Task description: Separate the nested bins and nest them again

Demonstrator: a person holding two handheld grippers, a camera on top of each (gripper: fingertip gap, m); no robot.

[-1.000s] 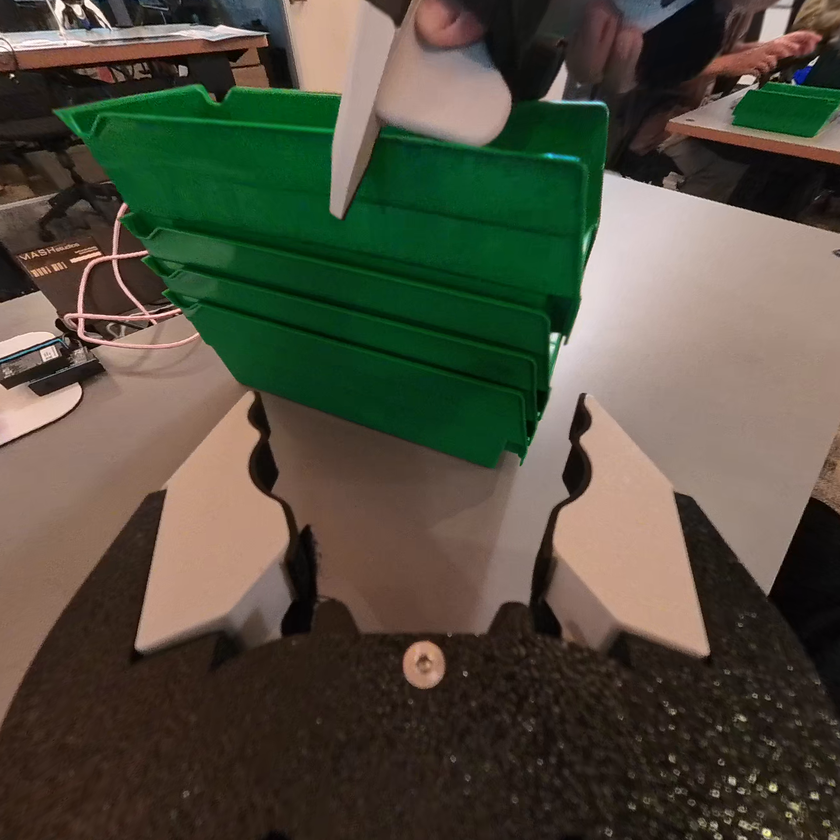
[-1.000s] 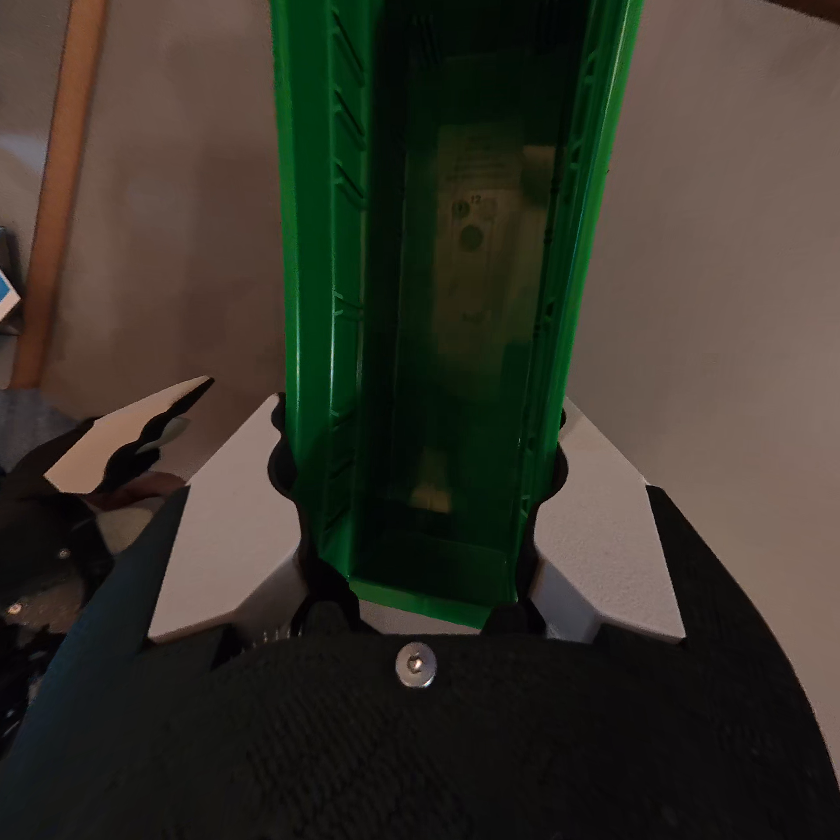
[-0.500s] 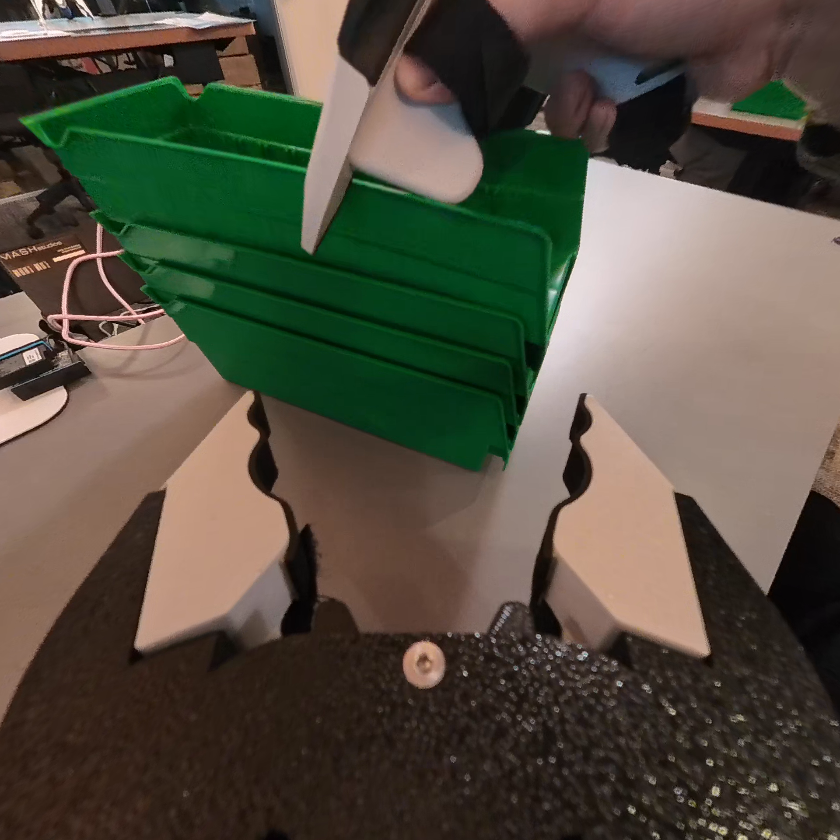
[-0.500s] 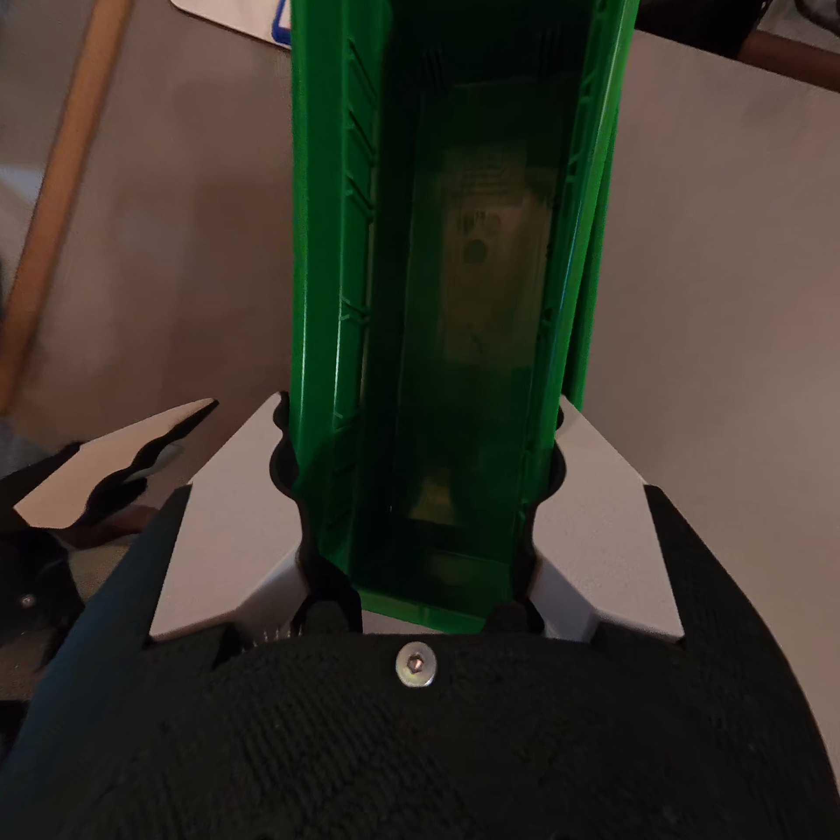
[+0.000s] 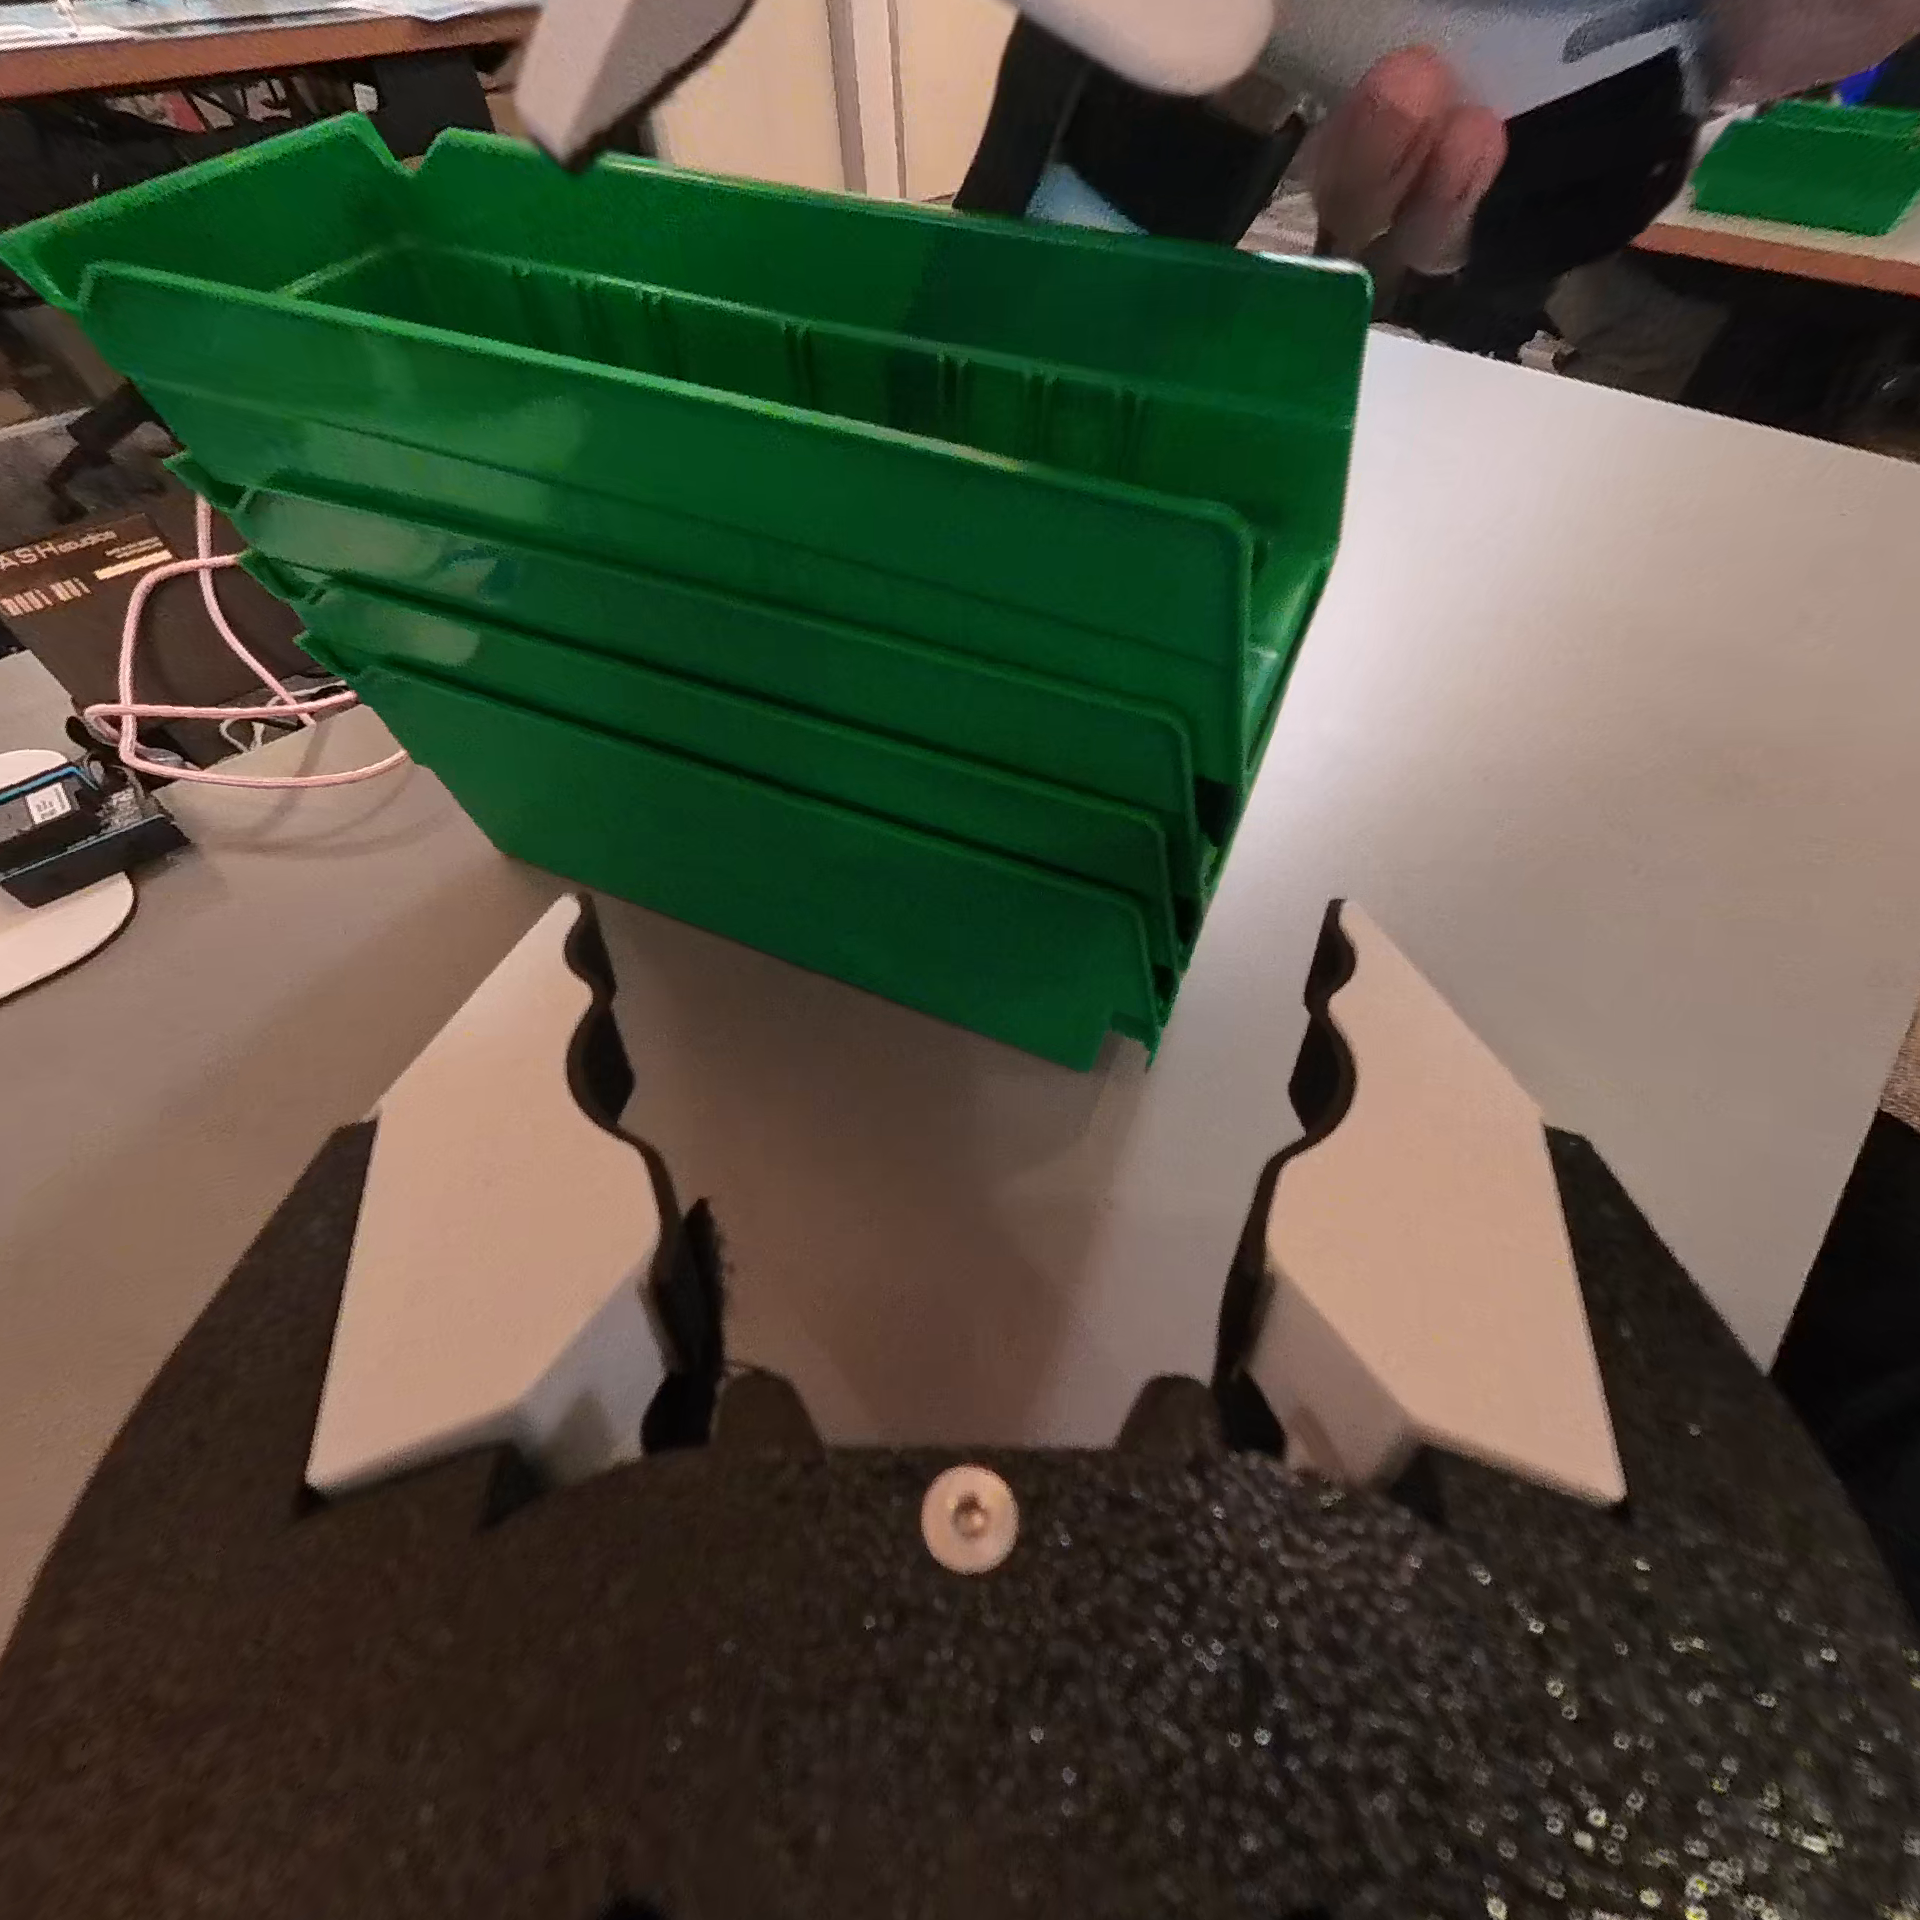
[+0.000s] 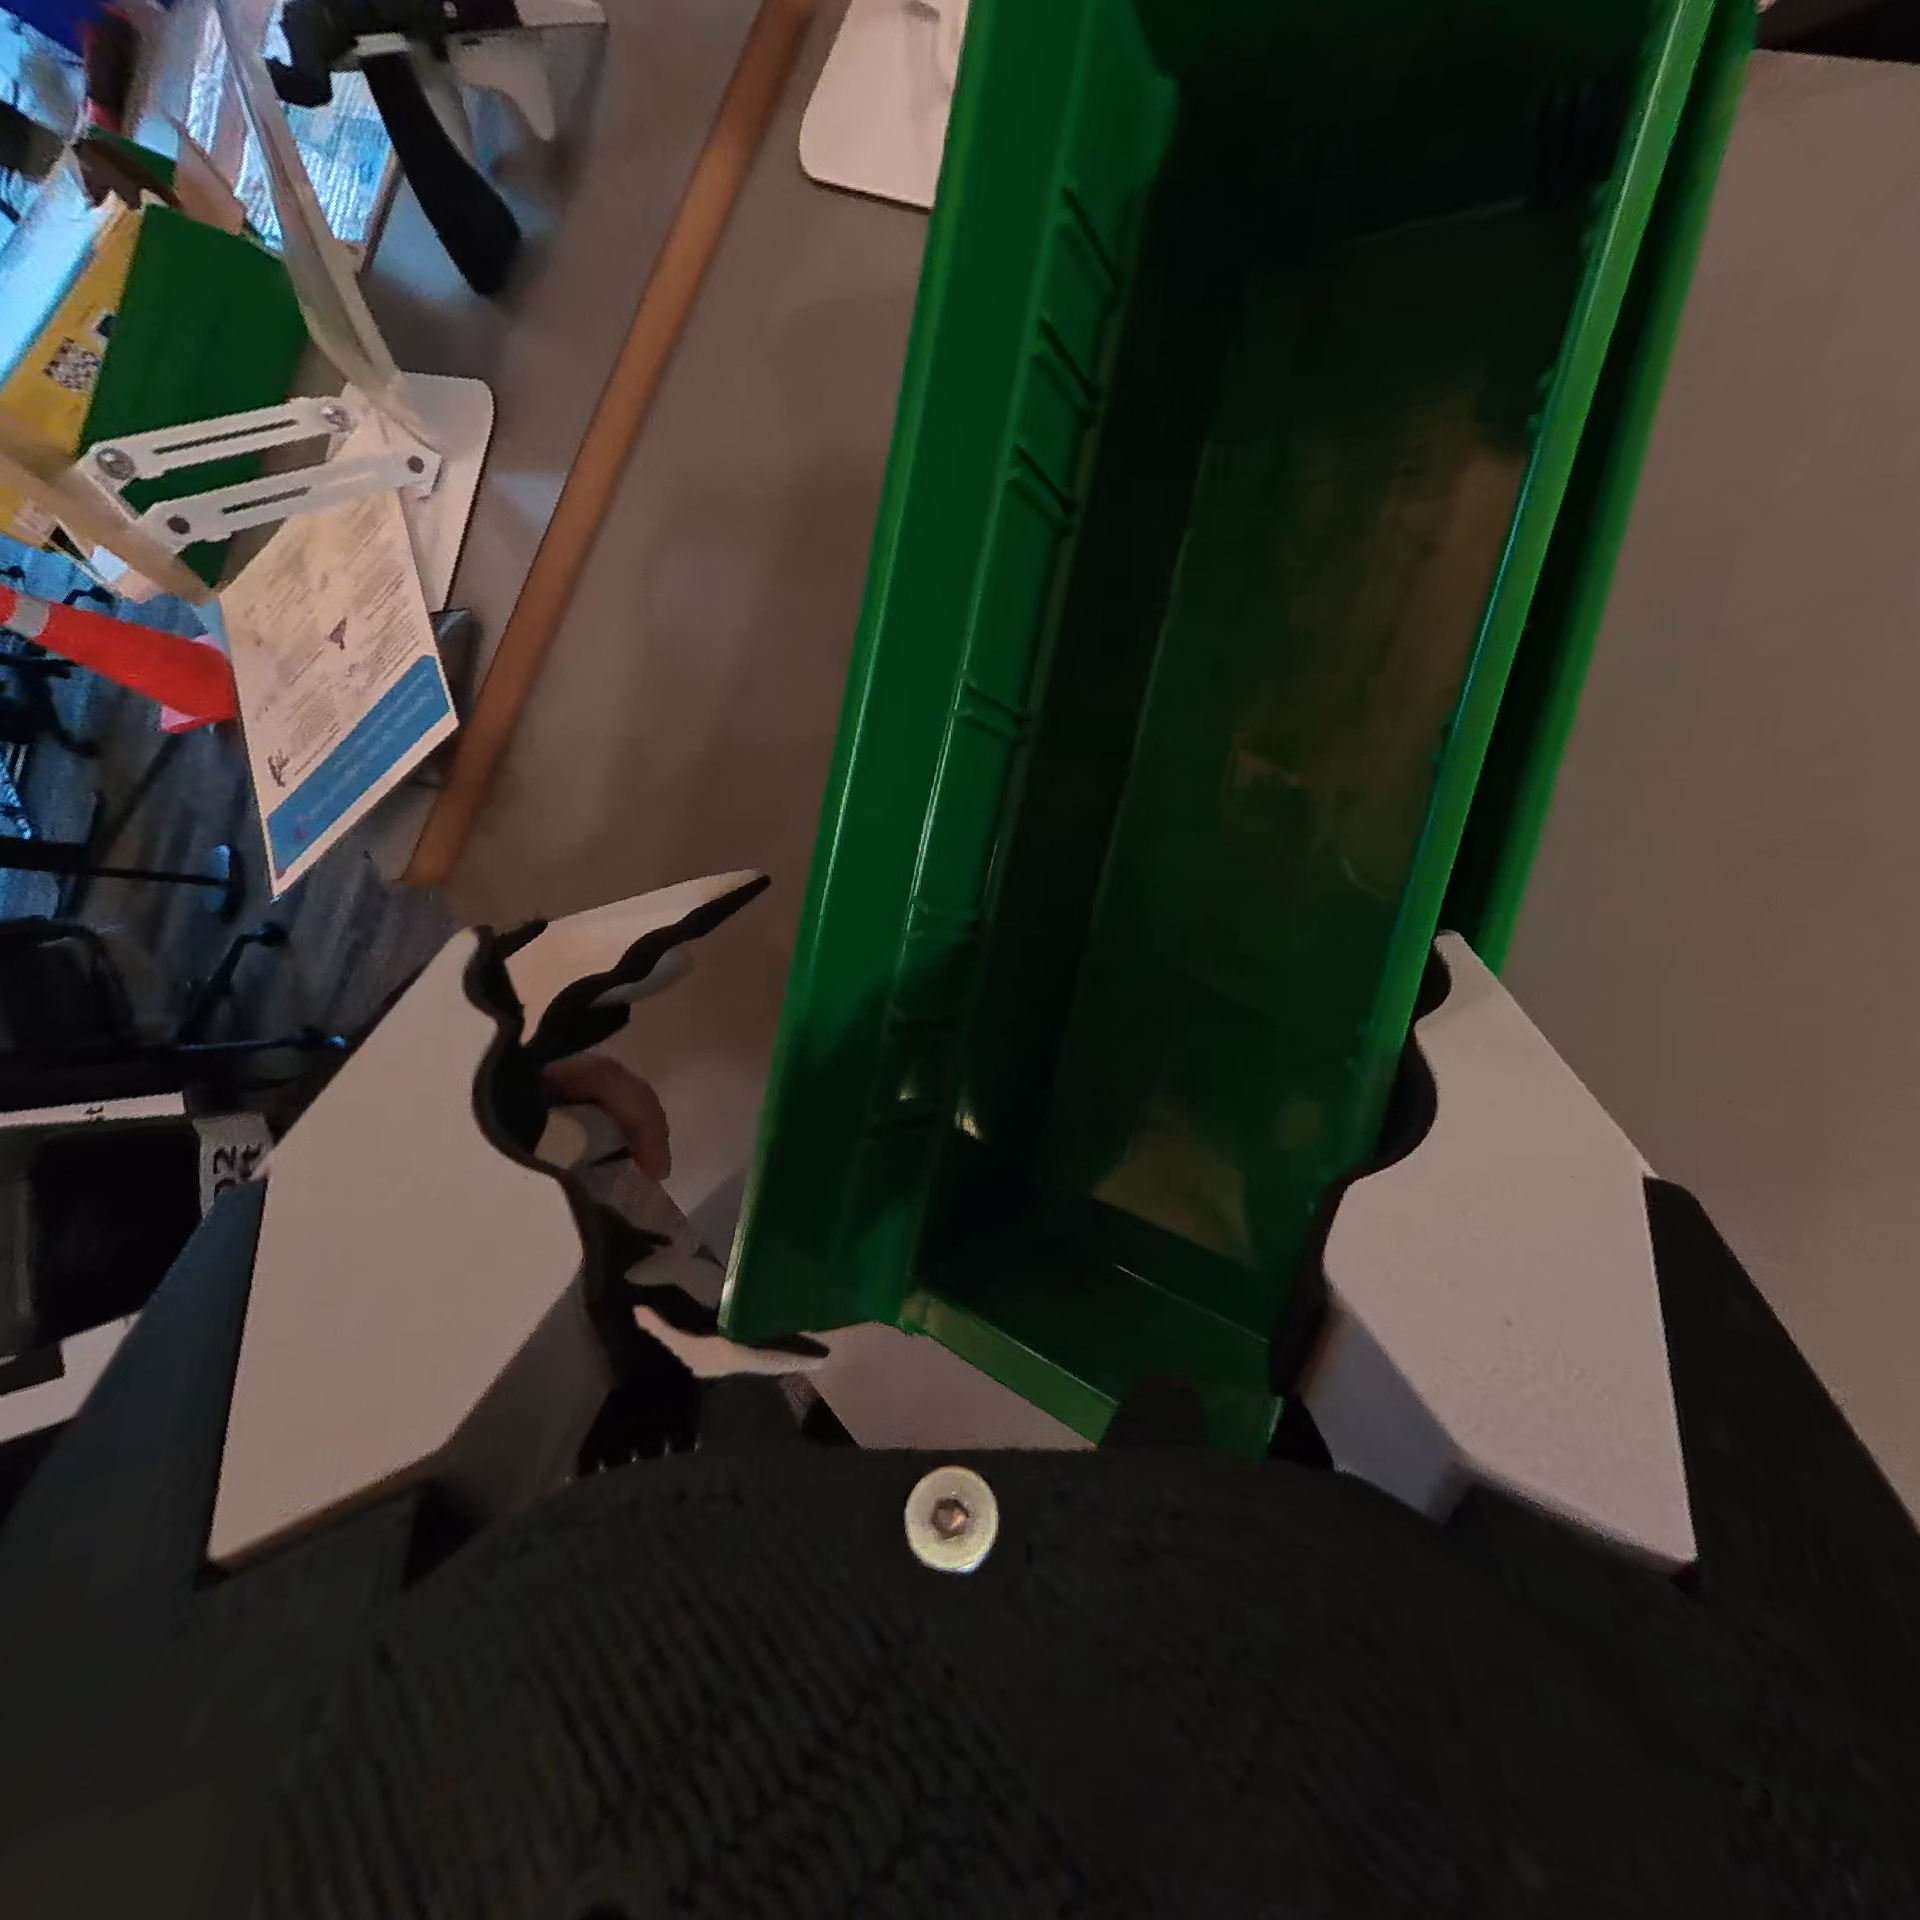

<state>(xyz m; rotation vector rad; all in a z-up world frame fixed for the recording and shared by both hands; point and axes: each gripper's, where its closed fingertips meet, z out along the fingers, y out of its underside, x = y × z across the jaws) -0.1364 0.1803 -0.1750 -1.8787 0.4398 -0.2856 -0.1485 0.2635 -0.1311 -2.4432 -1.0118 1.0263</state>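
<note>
Re-nesting step, judged nearly complete: stack of green plastic bins [image 5: 790, 665] at 12 o'clock; left gripper [image 5: 961, 1039] released; right gripper [image 6: 956, 1195] spread wide, grasping nothing. Next: withdraw.

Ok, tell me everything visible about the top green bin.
The top green bin is a long, narrow open tray of glossy moulded plastic, with ribbed inner walls and a notched rim at one end. It looks empty and sits in a stack of nested green bins on the grey table. In the right wrist view the right tool is open around its near end, one finger against its wall. The left tool is apart, open.
</note>
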